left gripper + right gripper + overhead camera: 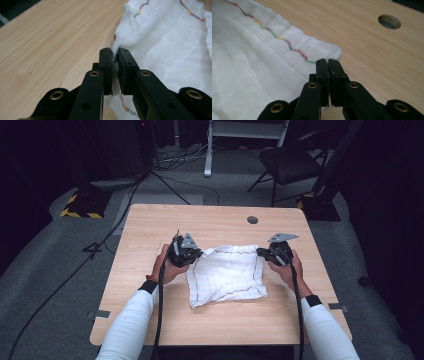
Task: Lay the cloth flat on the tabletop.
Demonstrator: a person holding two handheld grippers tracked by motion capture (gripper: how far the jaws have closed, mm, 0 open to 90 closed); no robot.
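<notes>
Cloth (227, 275) lies on the table (150, 227), spread but rumpled, between the two grippers. Left gripper (114, 56): jaws closed on the cloth's hem, white fabric pinched between the pads, coloured stitching running just below and beyond the tips. Right gripper (328, 61): jaws closed tight, cloth corner just ahead of the tips; a sliver of fabric looks caught low between the pads, though it's hard to be sure from this angle. In the high view, left gripper (184, 252) sits at the cloth's far-left corner, right gripper (276, 254) at the far-right corner.

Progress, my read: grasp stage done, both far corners pinched. Cloth isn't flat yet, near edge still crumpled and skewed. Left to do: lift or pull the far edge, then fold or straighten, whichever is intended. Early stage.

Counts:
- cloth: one
- grippers: two, one per hand
- table: one, with one round hole (389, 21) beyond the right jaws
- chair (290, 162): one, behind the table
- sleeves: two, white
</notes>
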